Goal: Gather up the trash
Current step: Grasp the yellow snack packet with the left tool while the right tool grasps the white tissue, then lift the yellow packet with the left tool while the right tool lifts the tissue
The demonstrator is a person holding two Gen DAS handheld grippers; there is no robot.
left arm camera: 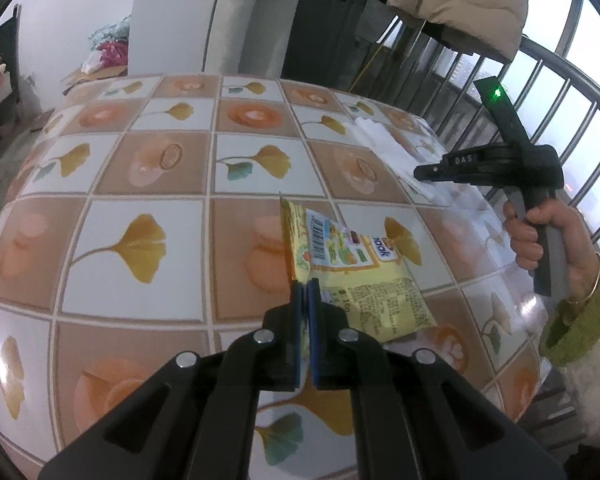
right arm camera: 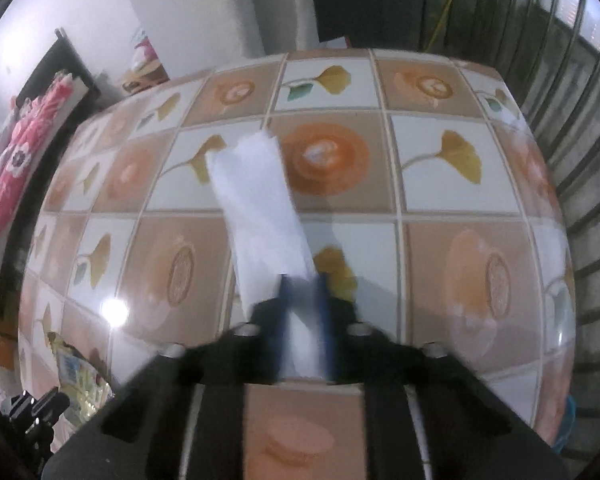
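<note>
1. The surface (left arm camera: pixel 140 168) is the largest thing here: a glossy cloth printed in squares, orange flowers alternating with yellow ginkgo leaves on white. It looks smooth and slick, so flat litter could slide on it rather than lift.

2. The white paper (right arm camera: pixel 260 208) is a long, thin strip lying along the surface and running up into the right claw (right arm camera: pixel 302 284). It appears light, limp and easy to crease; an end, where it is now pinched, seems the sensible hold. The blue pads look closed on that near end, though the view is blurred.

3. The yellow snack wrapper (left arm camera: pixel 340 264) is a crinkly printed foil pouch with a barcode and small text, lying near the middle of the surface. It is probably almost weightless, springy and slippery, so a sealed edge would grip best. The left claw (left arm camera: pixel 306 286) is closed on its near left edge.

4. In the left wrist view the person's hand (left arm camera: pixel 540 240), in a green knitted cuff with a thin bangle, holds the right tool's handle over more white paper at the surface's far right.
</note>
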